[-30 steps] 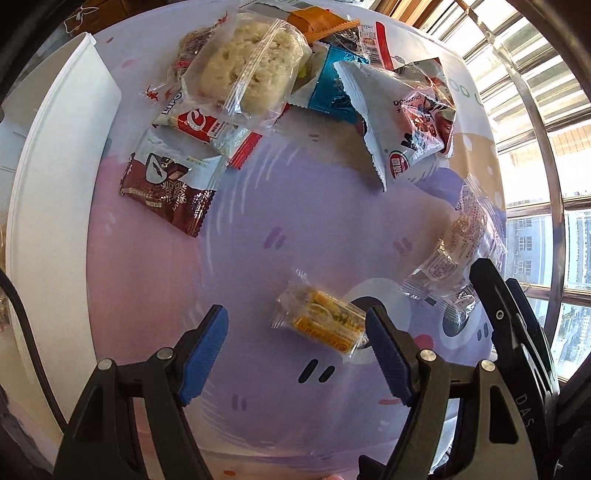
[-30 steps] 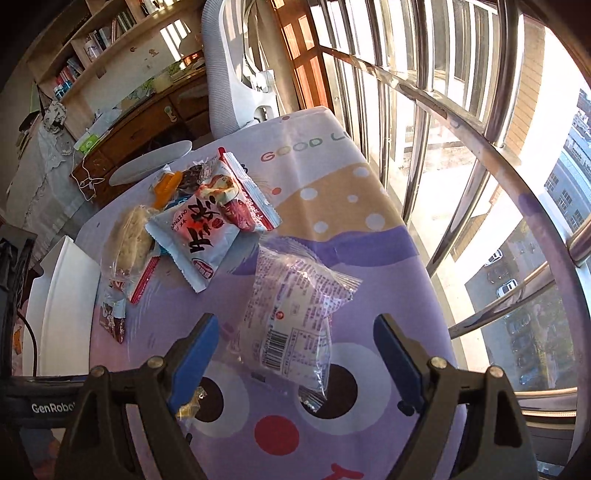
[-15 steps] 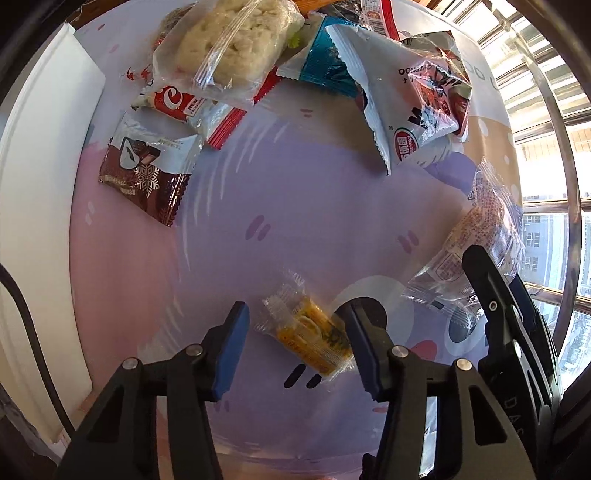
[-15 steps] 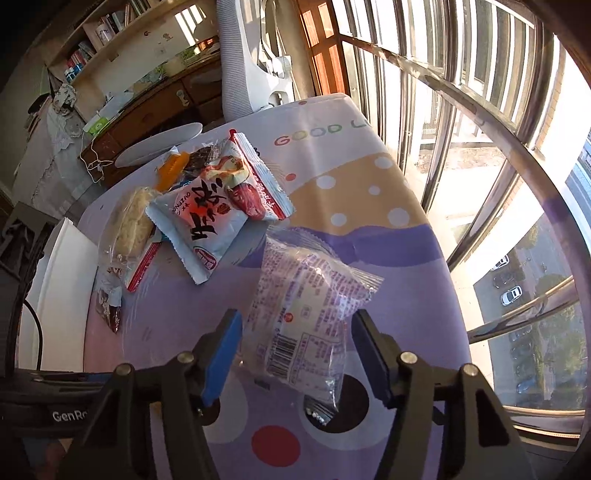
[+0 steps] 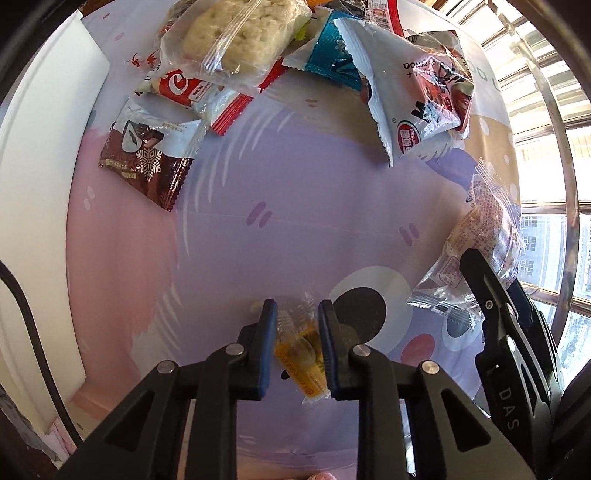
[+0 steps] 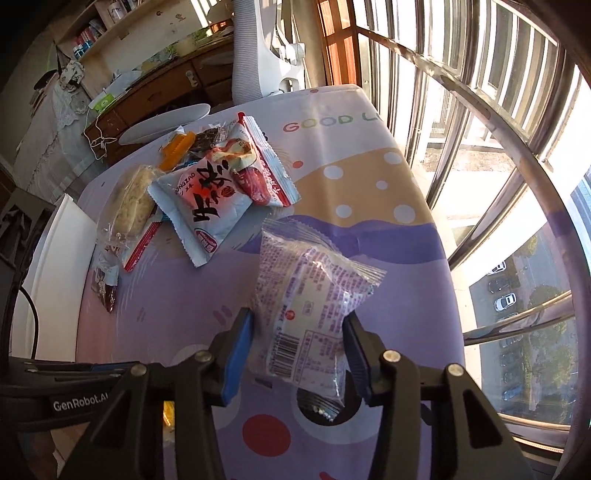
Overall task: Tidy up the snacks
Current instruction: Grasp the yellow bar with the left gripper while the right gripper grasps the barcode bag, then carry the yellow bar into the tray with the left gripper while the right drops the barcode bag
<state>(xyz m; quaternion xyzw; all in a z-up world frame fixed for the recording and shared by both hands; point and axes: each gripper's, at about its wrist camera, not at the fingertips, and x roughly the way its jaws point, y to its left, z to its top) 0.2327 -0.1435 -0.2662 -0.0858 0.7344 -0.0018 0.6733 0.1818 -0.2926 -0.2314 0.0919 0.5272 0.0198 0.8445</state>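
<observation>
My left gripper (image 5: 296,325) is shut on a small yellow snack packet (image 5: 301,354) low over the purple tablecloth. My right gripper (image 6: 298,332) is closed on the sides of a clear bread packet with purple print (image 6: 308,295); the same packet shows at the right of the left wrist view (image 5: 480,236). A pile of snacks lies at the far side: a rice cake in a clear bag (image 5: 236,33), a white and red jujube bag (image 6: 218,199), a brown chocolate packet (image 5: 147,155) and a red and white wafer packet (image 5: 184,88).
A white tray (image 5: 40,184) lies along the table's left edge. A blue packet (image 5: 328,62) and an orange packet (image 6: 177,147) sit in the pile. Window bars (image 6: 498,122) run close along the right side. A white chair (image 6: 255,55) stands beyond the table.
Both grippers went from wide open to closed: the left on the yellow packet, the right on the bread packet. Both moved forward a little over the table.
</observation>
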